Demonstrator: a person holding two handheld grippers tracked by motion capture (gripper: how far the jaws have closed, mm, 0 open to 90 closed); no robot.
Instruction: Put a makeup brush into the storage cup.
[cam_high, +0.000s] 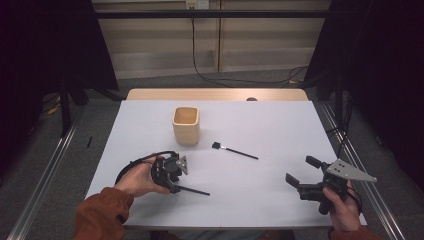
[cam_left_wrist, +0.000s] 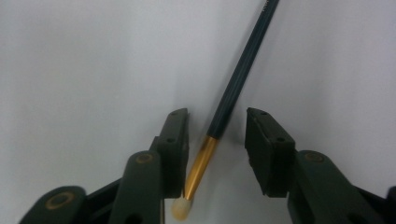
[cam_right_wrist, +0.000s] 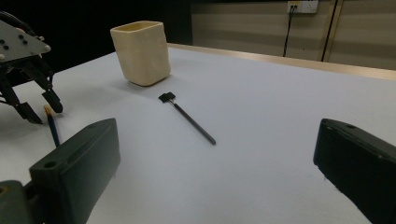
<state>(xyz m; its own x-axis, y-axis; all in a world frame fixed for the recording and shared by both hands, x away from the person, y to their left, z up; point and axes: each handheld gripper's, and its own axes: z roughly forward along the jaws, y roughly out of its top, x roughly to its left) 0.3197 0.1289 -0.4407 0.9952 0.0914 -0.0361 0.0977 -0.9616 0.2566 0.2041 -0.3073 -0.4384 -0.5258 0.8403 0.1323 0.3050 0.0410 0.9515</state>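
A dark green brush (cam_left_wrist: 238, 74) with a gold ferrule and a cream tip lies flat on the white table (cam_high: 270, 125). My left gripper (cam_left_wrist: 217, 114) points down at it, open, with one jaw on each side of the ferrule end; the brush leans close to the left jaw. From above, the left gripper (cam_high: 173, 184) sits at the front left and the brush handle (cam_high: 195, 190) sticks out to its right. My right gripper (cam_high: 299, 170) is open wide at the front right, holding nothing. From the right gripper (cam_right_wrist: 215, 135), the left gripper (cam_right_wrist: 42, 112) shows at far left.
A pale wooden cup (cam_high: 186, 125) stands upright behind the left gripper, also seen from the right as the cup (cam_right_wrist: 140, 51). A thin black brush (cam_high: 236, 150) lies mid-table, its head toward the cup. The table's bare wooden edge (cam_high: 215, 94) runs along the back.
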